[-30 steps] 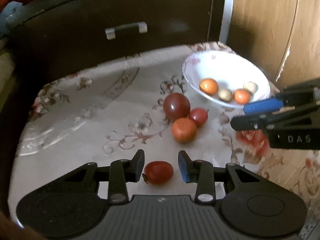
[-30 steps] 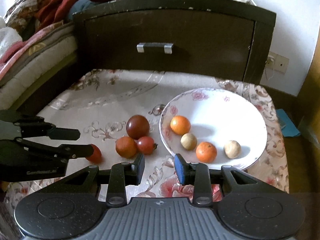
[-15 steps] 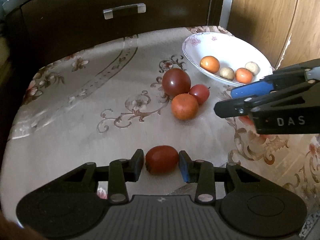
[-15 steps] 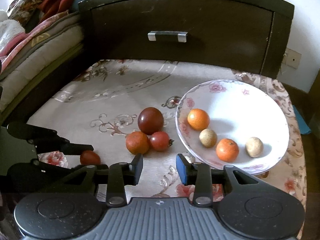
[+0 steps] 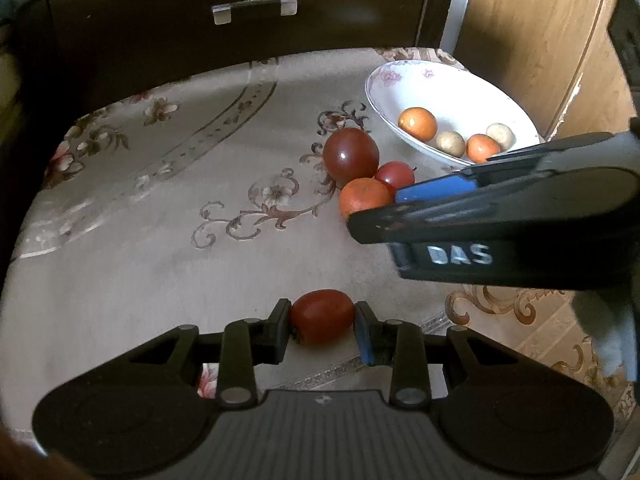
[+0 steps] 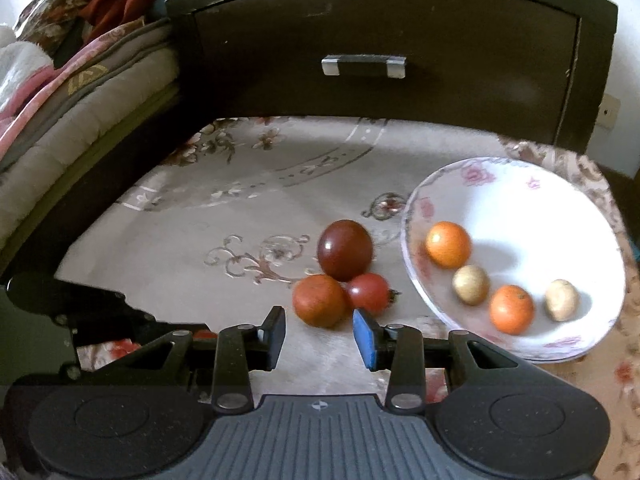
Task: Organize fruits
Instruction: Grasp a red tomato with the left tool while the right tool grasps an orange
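Left tool (image 5: 322, 326) around red tomato (image 5: 322, 316)

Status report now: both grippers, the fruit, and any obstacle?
Left gripper shut on oblong red tomato. Right gripper open, empty, just short of orange fruit. Three fruits loose beside white bowl. Right gripper crosses left's line to bowl.

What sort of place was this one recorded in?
Most likely a bedroom at home: folded bedding is piled beside a dark wooden drawer, and the fruit sits on a floral cloth with a household bowl.
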`<state>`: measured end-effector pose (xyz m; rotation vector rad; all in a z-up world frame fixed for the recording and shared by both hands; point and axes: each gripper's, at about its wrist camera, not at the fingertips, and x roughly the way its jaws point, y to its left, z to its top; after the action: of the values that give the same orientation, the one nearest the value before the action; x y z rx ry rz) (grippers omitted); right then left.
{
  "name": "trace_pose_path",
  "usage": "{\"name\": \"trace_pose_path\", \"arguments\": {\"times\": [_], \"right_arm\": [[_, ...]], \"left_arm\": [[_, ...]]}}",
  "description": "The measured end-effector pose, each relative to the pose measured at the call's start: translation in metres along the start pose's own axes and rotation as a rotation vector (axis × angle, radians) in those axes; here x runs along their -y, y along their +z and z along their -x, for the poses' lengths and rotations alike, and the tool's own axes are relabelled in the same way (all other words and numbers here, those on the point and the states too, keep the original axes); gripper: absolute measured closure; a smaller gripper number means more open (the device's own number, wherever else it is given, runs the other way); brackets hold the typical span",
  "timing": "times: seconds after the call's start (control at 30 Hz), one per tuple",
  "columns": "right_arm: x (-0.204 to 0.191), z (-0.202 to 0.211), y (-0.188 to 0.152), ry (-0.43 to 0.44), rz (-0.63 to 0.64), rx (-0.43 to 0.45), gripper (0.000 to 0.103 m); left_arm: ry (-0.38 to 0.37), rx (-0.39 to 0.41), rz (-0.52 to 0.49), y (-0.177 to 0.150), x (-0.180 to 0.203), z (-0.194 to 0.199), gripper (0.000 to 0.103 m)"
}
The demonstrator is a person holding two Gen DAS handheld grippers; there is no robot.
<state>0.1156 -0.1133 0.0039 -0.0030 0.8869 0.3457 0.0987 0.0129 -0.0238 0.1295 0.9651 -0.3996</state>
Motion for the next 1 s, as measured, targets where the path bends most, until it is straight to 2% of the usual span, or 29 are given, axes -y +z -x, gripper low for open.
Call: {"name": "trace_pose_path", "arguments": {"times": [0.3, 0.6, 0.73, 1.0], "right_arm": [[-0.004, -0.021, 0.008, -0.034, -0.04, 0.002, 0.07], [-0.012, -0.026, 0.006, -0.072, 0.038, -0.02, 0.075], [-0.005, -0.017, 0.004, -0.047, 0.019, -0.036, 0.076], [0.003, 0.023, -0.018, -0.091, 0.097, -0.075, 0.076]], "left_arm": [[-0.006, -0.009, 0.017, 0.002, -0.002, -0.001, 0.062], [-0.01, -0.011, 0.021, 0.001, -0.002, 0.0, 0.062], [-0.035, -0.002, 0.01, 0.001, 0.003, 0.003, 0.062], [-0.082, 0.008, -0.022, -0.003, 0.016, 0.006, 0.062]]}}
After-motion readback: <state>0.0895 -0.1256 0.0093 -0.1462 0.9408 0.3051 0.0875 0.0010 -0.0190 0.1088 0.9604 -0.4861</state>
